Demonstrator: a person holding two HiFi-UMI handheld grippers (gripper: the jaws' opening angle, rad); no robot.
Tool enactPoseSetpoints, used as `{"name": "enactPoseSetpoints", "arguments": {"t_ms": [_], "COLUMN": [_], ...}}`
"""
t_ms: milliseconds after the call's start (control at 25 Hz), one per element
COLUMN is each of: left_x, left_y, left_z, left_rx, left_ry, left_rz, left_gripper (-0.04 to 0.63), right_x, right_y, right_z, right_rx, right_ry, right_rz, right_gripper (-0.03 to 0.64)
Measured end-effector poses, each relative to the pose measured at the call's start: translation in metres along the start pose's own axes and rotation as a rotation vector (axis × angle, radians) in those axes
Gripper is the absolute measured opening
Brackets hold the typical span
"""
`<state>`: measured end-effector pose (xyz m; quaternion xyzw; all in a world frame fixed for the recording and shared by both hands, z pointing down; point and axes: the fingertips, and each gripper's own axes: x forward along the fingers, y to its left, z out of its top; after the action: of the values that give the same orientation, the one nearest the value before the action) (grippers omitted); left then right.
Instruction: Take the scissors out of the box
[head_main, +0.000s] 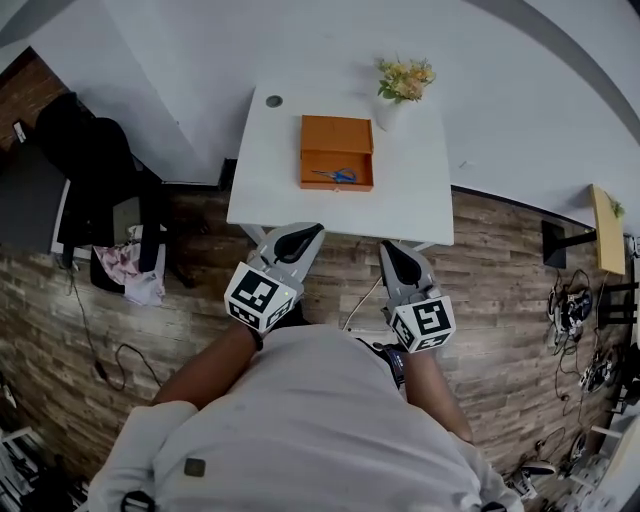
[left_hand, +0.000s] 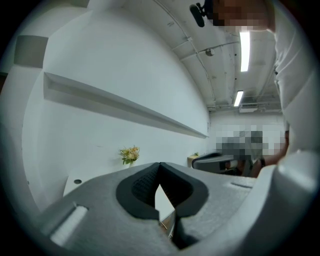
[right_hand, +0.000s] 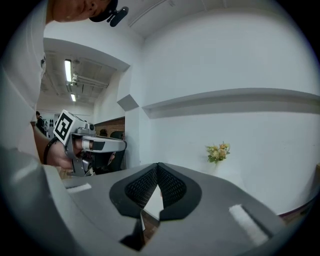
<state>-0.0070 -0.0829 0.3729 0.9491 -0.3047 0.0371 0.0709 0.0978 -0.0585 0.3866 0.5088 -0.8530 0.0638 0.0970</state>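
Note:
An open orange box (head_main: 337, 152) stands on the white table (head_main: 262, 195), and blue-handled scissors (head_main: 337, 176) lie inside it near its front wall. Both grippers hover over the wooden floor, short of the table's near edge and apart from the box. My left gripper (head_main: 305, 233) (left_hand: 159, 167) is shut, its pads meeting at the tips with nothing between them. My right gripper (head_main: 391, 248) (right_hand: 158, 167) is also shut and empty. The right gripper view shows the left gripper (right_hand: 80, 142) beside it, held in a hand.
A vase of flowers (head_main: 403, 85) (left_hand: 129, 155) (right_hand: 218, 151) stands at the table's far right corner, and a cable hole (head_main: 273, 101) at its far left. A black chair (head_main: 100, 175) with cloth on it is at the left. A small yellow stand (head_main: 603, 228) and cables are at the right.

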Motion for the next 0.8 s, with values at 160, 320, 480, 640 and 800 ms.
{"name": "enactPoseSetpoints", "arguments": {"t_ms": [160, 320, 480, 640, 800], "left_x": [-0.007, -0.015, -0.014, -0.014, -0.005], "left_y": [0.039, 0.064, 0.080, 0.093, 0.111], "left_z": [0.003, 0.003, -0.001, -0.005, -0.002], "left_rx": [-0.019, -0.042, -0.054, -0.057, -0.054], "left_ry": [-0.013, -0.020, -0.009, 0.000, -0.002], "left_rz": [0.007, 0.026, 0.040, 0.068, 0.111], "left_gripper": [0.003, 0.003, 0.003, 0.003, 0.003], "right_x": [0.035, 0.058, 0.077, 0.095, 0.119], "right_y": [0.007, 0.019, 0.015, 0.013, 0.002], "right_z": [0.010, 0.010, 0.007, -0.003, -0.008], "right_rx": [-0.021, -0.042, -0.047, -0.059, -0.064], "right_ry": [0.006, 0.029, 0.050, 0.073, 0.090], "right_rz": [-0.004, 0.018, 0.036, 0.058, 0.098], "right_gripper": [0.011, 0.011, 0.011, 0.011, 0.011]}}
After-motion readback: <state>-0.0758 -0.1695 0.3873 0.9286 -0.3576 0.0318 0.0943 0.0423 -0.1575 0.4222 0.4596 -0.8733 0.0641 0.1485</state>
